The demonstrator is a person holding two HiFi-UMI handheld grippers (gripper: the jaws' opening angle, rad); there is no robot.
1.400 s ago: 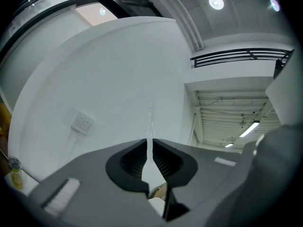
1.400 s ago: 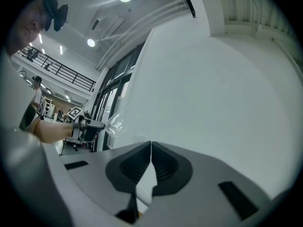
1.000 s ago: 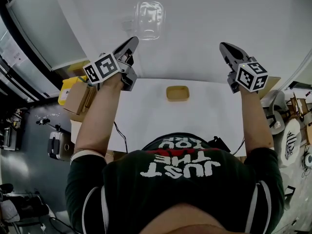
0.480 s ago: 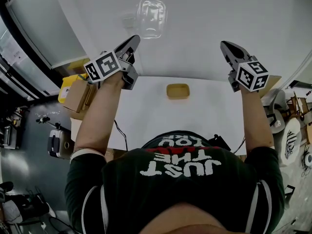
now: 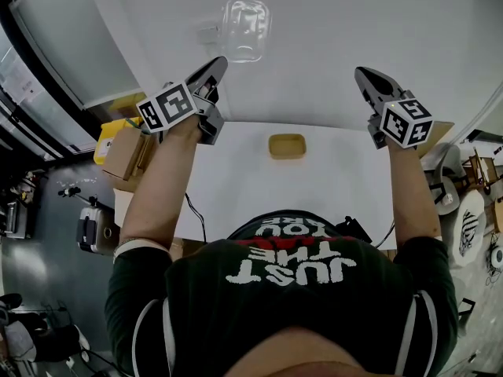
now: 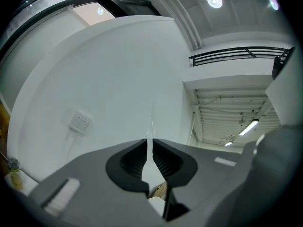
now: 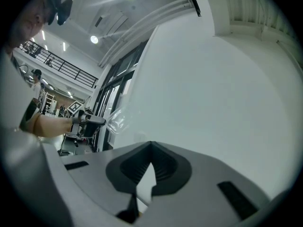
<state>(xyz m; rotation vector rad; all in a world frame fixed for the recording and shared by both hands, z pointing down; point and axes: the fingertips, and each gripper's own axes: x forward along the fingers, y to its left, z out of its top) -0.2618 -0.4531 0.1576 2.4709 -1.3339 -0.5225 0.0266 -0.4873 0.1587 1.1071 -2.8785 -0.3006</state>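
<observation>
Basically, left gripper (image 5: pixel 216 64) is pinched on the wall of the clear plastic cup (image 5: pixel 245 28), up high above the table (image 5: pixel 236 179). Right gripper (image 5: pixel 363 75) is closed and empty. Risk: the thin, slick wall could slip or buckle if tilted.

On my feed the wearer's dark T-shirt (image 5: pixel 291 305) has white and red lettering and white sleeve stripes. The left hand-held gripper (image 5: pixel 218 60) and right hand-held gripper (image 5: pixel 359 72) are grey. Each carries 1 black-and-white marker cube (image 5: pixel 405 122) and dark ribbed jaw pads.
</observation>
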